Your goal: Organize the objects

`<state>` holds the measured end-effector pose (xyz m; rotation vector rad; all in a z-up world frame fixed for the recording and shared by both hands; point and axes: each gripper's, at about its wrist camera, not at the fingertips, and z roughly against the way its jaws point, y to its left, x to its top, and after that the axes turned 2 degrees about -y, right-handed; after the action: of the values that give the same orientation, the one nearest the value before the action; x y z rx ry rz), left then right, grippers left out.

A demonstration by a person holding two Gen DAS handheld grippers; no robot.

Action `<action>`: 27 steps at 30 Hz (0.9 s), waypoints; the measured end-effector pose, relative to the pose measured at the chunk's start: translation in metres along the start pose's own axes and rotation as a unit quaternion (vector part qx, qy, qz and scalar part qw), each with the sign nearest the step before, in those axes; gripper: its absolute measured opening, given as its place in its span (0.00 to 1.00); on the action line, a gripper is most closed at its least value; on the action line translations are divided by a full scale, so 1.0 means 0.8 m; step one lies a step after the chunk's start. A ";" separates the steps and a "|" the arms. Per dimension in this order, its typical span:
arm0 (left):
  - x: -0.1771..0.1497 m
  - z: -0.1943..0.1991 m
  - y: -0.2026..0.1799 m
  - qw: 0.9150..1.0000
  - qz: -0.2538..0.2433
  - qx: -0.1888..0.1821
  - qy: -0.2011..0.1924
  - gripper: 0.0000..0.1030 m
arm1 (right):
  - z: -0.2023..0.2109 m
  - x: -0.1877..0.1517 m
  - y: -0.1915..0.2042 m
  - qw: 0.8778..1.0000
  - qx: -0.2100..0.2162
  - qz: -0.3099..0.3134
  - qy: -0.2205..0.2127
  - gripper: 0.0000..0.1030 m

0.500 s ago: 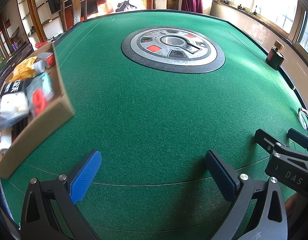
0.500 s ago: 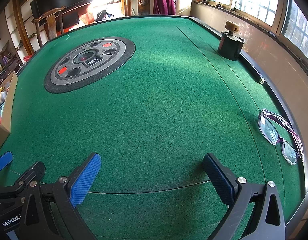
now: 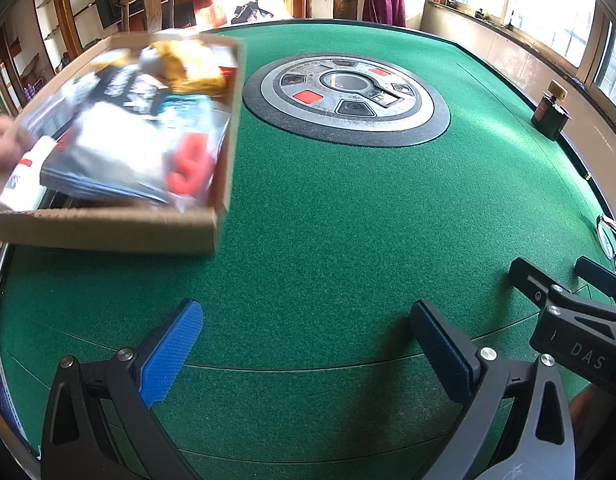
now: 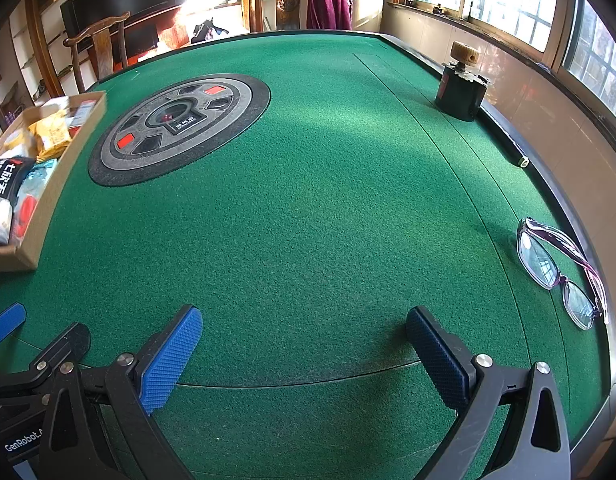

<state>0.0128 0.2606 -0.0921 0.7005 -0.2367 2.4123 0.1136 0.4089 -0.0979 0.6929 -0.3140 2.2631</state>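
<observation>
A shallow cardboard box (image 3: 108, 232) full of packets, a yellow bag, a white tube and a red item sits blurred at the left of the green felt table; a bare hand (image 3: 0, 148) touches its left edge. It also shows at the left of the right wrist view (image 4: 48, 208). My left gripper (image 3: 308, 344) is open and empty over the felt, right of the box. My right gripper (image 4: 304, 344) is open and empty near the front edge. A pair of purple glasses (image 4: 563, 272) lies at the right. A dark bottle (image 4: 461, 88) with a wooden cap stands at the far right.
A round grey and black panel (image 3: 347, 100) with red buttons is set in the middle of the table (image 4: 327, 208). Wooden chairs (image 4: 100, 48), one with a maroon cloth, stand beyond the far edge. The right gripper's body (image 3: 579, 320) shows at the lower right of the left wrist view.
The cardboard box has slid right and onto the table, toward the central panel, moved by a hand. Both grippers have stayed open and almost still.
</observation>
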 end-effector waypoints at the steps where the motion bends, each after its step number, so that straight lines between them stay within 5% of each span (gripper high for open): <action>1: 0.000 0.000 0.000 1.000 0.000 0.000 0.000 1.00 | 0.000 0.000 0.000 1.000 0.000 0.000 0.000 1.00; 27: -0.002 0.001 0.003 1.000 -0.001 0.000 -0.001 1.00 | -0.001 0.001 0.001 1.000 0.000 0.000 0.000 1.00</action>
<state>0.0127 0.2578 -0.0918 0.7027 -0.2370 2.4107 0.1122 0.4089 -0.0987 0.6934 -0.3150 2.2629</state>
